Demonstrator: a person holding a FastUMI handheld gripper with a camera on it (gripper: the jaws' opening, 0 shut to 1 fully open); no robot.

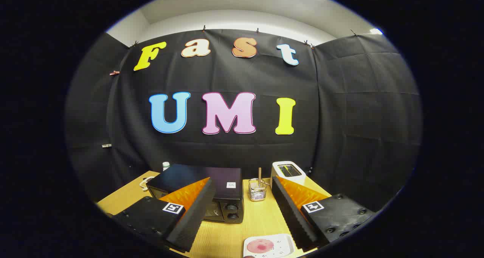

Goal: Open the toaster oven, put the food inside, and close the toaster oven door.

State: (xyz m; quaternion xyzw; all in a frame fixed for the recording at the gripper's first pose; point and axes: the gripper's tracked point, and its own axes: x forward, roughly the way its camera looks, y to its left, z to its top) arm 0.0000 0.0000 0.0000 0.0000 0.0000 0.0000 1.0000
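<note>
wooden table (261,216) fills the lower centre of the frame, black cloth wall behind it. all the gear sits toward the back half, so the front strip is free working room for the approach.

toaster oven (204,192) is the biggest item, lower left of centre, partly hidden by the left finger. black box, door looks closed, two knobs on its right front panel. it faces the camera, so the door should drop toward the gripper. judgement: nothing done yet, opening the door is the step in hand.

white toaster (287,172) sits at the back, right of centre, just above the right finger's tip. not part of the task, just close to the travel path.

gripper (242,209) at the bottom of the frame, jaws wide apart and holding nothing, table showing between them. held high and back, which reads as a start pose with a full view of the scene.

white plate (285,244) at the bottom edge, just inside the right finger, carrying a round pinkish piece of food (260,245). placed nearest the gripper, so the pickup is short once the door is open.

small wire holder (257,192) with a stick standing in it, centre of the frame, between oven and toaster. risk: it stands just beside the oven's right side.

small bottle (165,166) with a dark cap peeks behind the oven's back left corner. something pale lies on the table left of the oven; can't tell what.
</note>
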